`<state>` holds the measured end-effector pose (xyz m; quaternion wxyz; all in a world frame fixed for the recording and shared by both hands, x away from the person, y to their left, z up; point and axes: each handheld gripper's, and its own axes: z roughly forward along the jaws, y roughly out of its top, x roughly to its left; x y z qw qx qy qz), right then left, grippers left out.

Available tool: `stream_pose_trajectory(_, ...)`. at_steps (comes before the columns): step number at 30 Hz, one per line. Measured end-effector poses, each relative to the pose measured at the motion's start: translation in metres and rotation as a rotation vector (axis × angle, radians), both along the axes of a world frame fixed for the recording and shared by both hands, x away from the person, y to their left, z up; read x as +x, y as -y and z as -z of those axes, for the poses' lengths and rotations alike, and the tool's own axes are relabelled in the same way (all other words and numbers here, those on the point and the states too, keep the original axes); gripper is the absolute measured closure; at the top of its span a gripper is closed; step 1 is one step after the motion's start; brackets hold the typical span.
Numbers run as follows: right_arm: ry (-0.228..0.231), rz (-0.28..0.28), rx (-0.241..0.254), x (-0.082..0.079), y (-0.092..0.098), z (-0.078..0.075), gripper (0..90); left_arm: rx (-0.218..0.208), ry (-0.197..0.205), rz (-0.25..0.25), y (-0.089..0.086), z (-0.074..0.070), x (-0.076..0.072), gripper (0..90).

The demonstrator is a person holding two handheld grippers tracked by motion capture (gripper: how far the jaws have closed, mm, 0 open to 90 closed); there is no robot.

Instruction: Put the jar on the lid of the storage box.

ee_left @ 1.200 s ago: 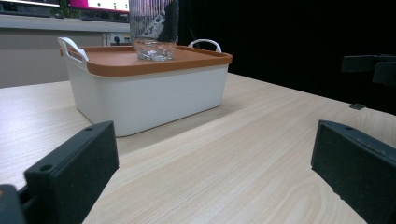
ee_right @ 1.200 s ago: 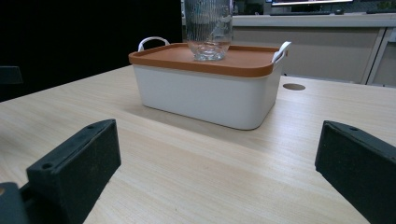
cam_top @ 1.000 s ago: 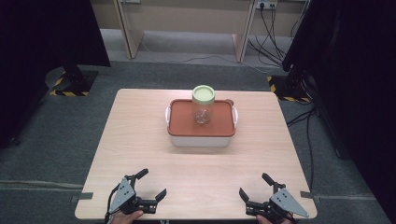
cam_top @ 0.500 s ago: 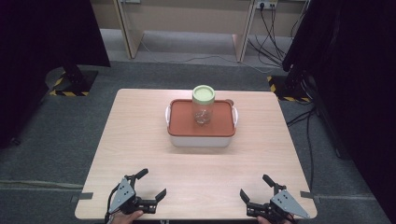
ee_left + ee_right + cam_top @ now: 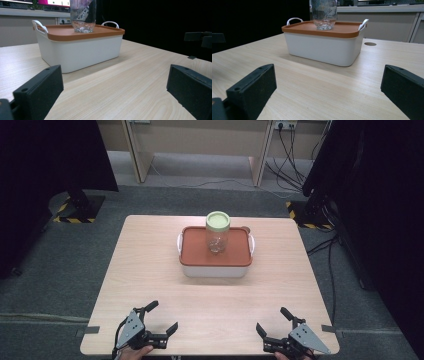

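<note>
A clear glass jar with a pale green lid stands upright on the orange lid of a white box at the table's middle back. The jar and the box fill the upper left of the left gripper view; the jar and the box sit centre in the right gripper view. My left gripper rests open at the front left edge, nothing between its jaws. My right gripper lies open at the front right edge, also holding nothing. Both are far from the box.
The wooden table has bare surface between the grippers and the box. A small round hole in the tabletop lies right of the box. Dark curtains, stands with striped bases and cables surround the table on the floor.
</note>
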<state>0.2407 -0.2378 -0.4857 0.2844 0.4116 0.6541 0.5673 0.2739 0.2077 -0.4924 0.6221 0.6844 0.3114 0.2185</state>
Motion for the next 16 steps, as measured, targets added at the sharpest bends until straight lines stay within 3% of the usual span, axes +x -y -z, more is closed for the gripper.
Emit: stream_pose_trajectory(16,-0.007,0.001,0.003,0.0011,0.0003,0.0015,0.5,-0.001,0.0,0.001,0.0003,0.0,0.0004,0.1)
